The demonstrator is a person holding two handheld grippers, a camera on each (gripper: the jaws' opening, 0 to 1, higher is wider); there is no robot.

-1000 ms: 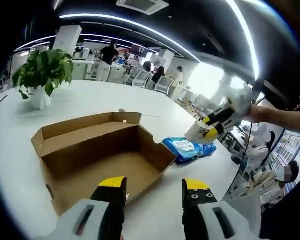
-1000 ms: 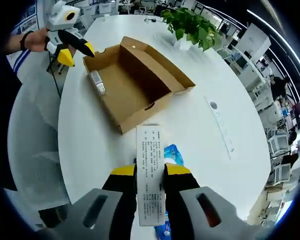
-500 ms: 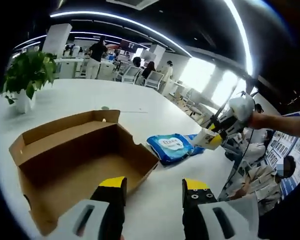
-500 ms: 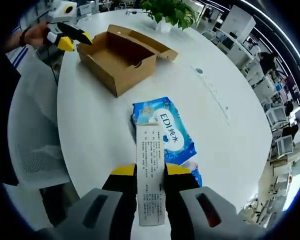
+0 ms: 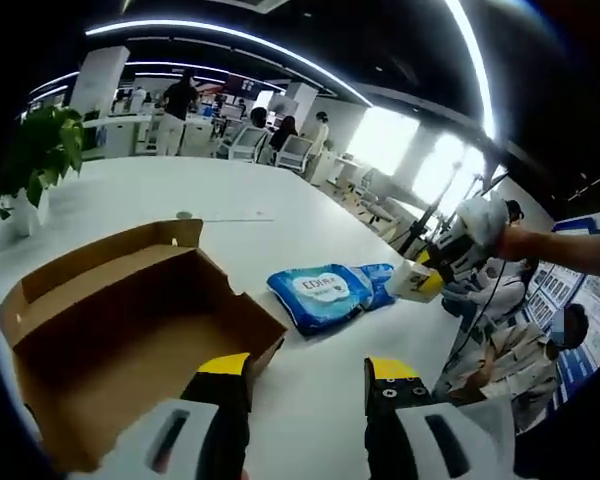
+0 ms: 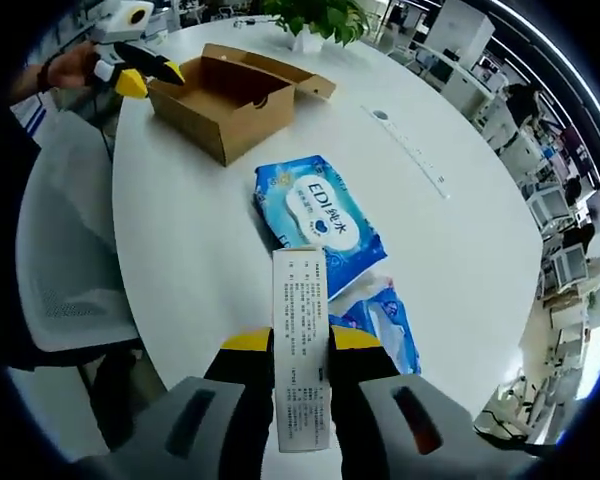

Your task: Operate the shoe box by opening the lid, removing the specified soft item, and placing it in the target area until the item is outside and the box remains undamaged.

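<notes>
Right gripper (image 6: 300, 345): its yellow-tipped jaws are seen clamped on a white printed label strip (image 6: 300, 345), which runs straight up the right gripper view along the jaw axis.

Blue wipes pack (image 6: 320, 220): the soft item is shown lying flat on the white round table (image 6: 180, 250), outside the box, directly ahead of the right gripper. The top of the strip overlaps the pack's near edge in the right gripper view; whether the two are joined cannot be told. The pack's long axis is judged to lie roughly in line with the right jaws, slanting slightly.

Second blue packet (image 6: 385, 320): a smaller crumpled blue wrapper is seen just beside the strip, nearer the gripper than the main pack.

Left gripper (image 5: 305, 375): its jaws are held apart with nothing between them, above the table near the box's corner.

Shoe box (image 5: 120, 330): the brown cardboard box is seen with its lid folded back and no damage visible; it lies well apart from the pack, beyond it in the right gripper view (image 6: 225, 95).

Nearer hand: the right gripper is judged far closer to the pack than the left, so any further placing would fall to it.

Potted plant (image 6: 315, 20): it is pictured at the table's far edge.
</notes>
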